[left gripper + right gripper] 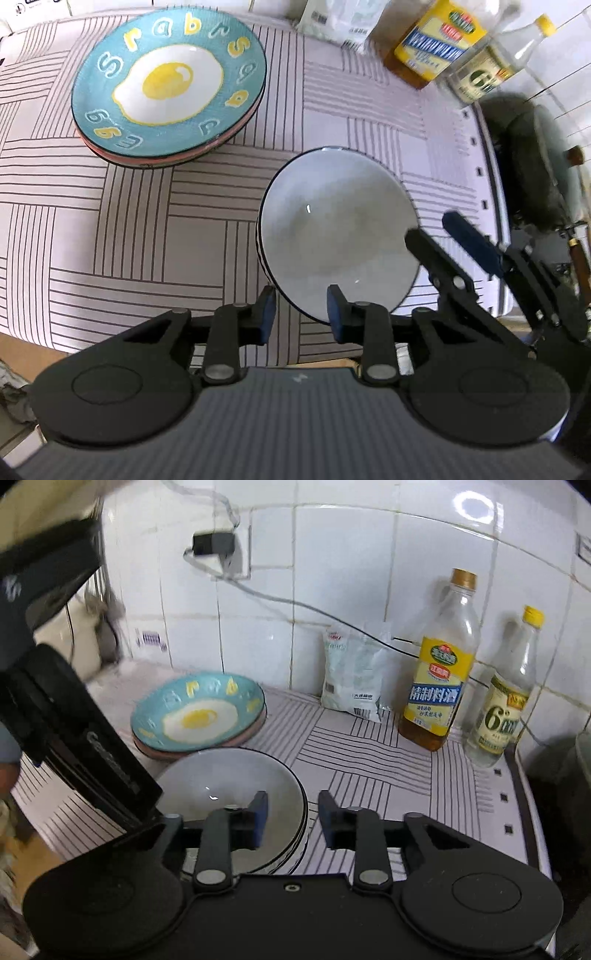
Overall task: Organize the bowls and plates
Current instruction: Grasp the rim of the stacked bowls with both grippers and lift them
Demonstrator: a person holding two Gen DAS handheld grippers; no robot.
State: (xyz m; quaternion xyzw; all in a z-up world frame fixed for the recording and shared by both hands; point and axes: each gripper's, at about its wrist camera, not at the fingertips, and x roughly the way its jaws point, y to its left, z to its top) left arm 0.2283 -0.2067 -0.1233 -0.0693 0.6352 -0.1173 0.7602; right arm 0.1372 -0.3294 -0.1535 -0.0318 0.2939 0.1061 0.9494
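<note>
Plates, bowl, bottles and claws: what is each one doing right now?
Egg plate: stacked on a pink plate.
Grey bowl: upright, empty, rim between both claws' fingers.
Left claw: open.
Right claw: open.
Yellow-label bottle: upright, capped.
Clear bottle: upright, capped.

The top plate (168, 83) is teal with a white-and-yellow fried egg and pale and yellow letters; the plate under it shows a pink edge. The bowl (338, 229) is pale grey inside with a dark rim. The bench (166, 229) cover is pale pink with dark striped squares.

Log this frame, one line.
bowl stack: on mat, unheld | left tongs: open at rim | right tongs: open at rim | plate stack: behind
</note>
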